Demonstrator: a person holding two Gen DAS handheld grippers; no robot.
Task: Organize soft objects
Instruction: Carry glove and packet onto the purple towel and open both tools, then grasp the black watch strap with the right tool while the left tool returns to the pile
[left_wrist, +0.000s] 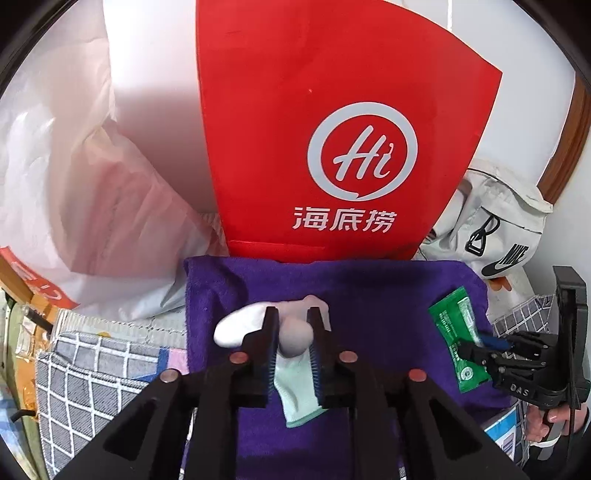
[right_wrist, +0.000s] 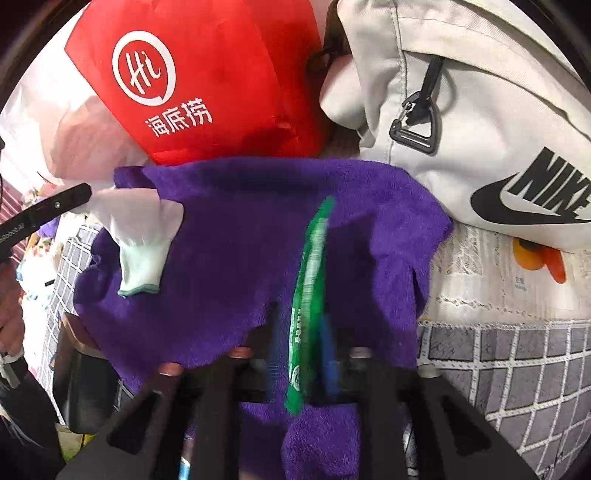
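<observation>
While the left gripper points steeply down at the purple towel, its two blue-padded fingers stand a narrow gap apart with the white sock lying between them. Whether the pads press the sock or only flank it cannot be told from the left wrist view. The sock's rounded part bulges up between the tips, its pale green cuff trails back toward the camera, and a white part spreads out to the left of the left finger.

Out at the towel's right side, the right gripper is tilted down too, with a bare hand on its handle, cut off by the picture's edge. In the right wrist view its fingers stand apart with the green packet between them, edge-on to the camera. That view is blurred at the tips, so contact between pads and packet is hard to make out.

Behind the towel a red bag stands upright, a white plastic bag slumps to its left, and a grey Nike bag sits to its right. A grid-patterned cloth lies under the towel. An orange thing shows partly from under the grey bag; what it is cannot be told.
</observation>
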